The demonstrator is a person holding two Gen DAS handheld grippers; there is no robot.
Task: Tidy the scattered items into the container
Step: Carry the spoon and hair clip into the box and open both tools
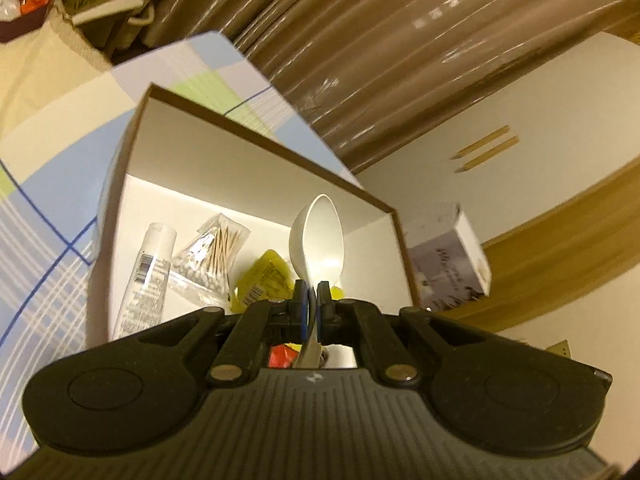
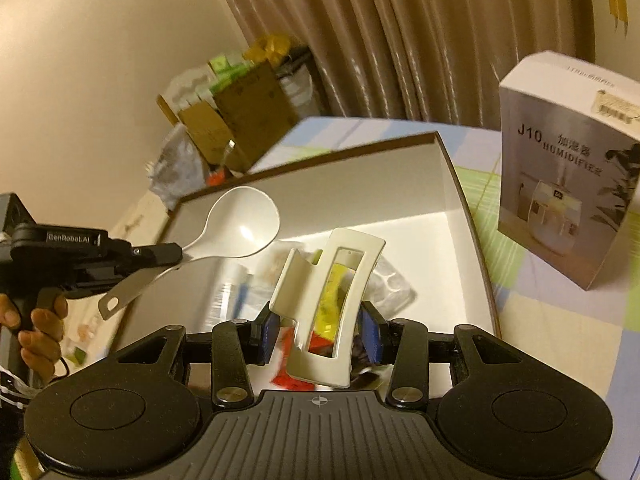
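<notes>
My left gripper (image 1: 311,294) is clenched on the spoon (image 1: 320,236) at its thin handle; it looks light, stiff and slippery (pivot risk). My right gripper (image 2: 322,334) grasps the hair clip (image 2: 340,300), rigid hollow plastic, over the box (image 2: 456,184).

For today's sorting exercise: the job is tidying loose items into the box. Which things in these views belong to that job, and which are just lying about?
Part of the job:
white spoon, held by left gripper
cream hair claw clip, held by right gripper
open box
tube, cotton swabs, yellow packet inside

Lying about:
humidifier carton
curtain
</notes>
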